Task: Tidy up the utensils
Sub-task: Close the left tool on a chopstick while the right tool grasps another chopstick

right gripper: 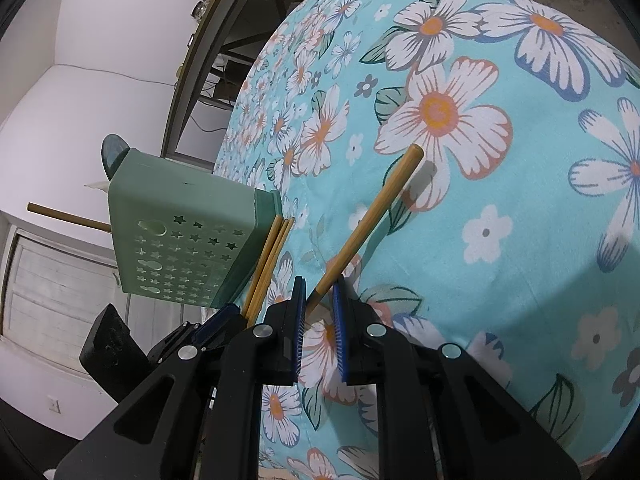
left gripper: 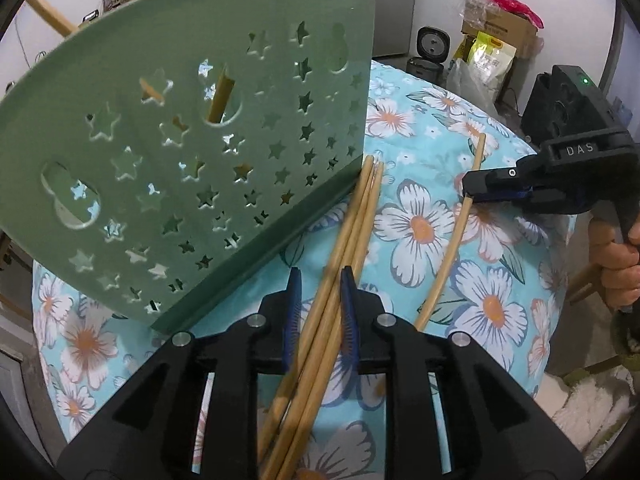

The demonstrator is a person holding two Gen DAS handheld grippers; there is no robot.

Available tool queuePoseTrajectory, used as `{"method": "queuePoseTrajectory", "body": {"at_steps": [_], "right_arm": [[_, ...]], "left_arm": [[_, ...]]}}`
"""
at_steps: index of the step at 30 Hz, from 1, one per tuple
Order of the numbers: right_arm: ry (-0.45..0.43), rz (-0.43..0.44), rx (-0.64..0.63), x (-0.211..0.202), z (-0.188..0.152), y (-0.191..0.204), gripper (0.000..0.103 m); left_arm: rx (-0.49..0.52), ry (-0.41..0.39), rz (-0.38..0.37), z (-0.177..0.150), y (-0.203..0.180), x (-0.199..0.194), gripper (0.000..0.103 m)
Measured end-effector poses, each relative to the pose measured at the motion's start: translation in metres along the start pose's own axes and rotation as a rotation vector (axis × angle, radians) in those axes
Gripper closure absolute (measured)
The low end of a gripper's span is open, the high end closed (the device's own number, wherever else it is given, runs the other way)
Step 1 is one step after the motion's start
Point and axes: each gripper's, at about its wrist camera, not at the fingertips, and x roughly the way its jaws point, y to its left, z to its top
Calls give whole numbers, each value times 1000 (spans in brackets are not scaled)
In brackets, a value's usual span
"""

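A: Item, left gripper: fingers narrow around the bundle of chopsticks beside the holder.

B: Right gripper: fingers clamping one chopstick above the desk. Step: gathering. Next, probably: tips into holder.

Right gripper pads flank one chopstick, contact unclear, tip up over floral cloth. Left of it: green star-cut holder; chopstick bundle in left gripper touches its base.

Floral turquoise tablecloth, cardboard box, yellow bag, rice cooker
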Motion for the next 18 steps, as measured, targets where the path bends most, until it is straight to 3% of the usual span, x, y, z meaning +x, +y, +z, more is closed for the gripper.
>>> {"method": "queuePoseTrajectory", "body": {"at_steps": [4,6,18], "right_arm": [[0,-4,-2,1,0,1,89],[0,-5,-2,1,0,1,89],[5,-5,-9,2,-1,4,89]], "left_arm": [[-32,7,-31,3,5,5,85],[-39,8,-58,5,5,6,92],[-24,-17,-62,-1,-7,-16,97]]}}
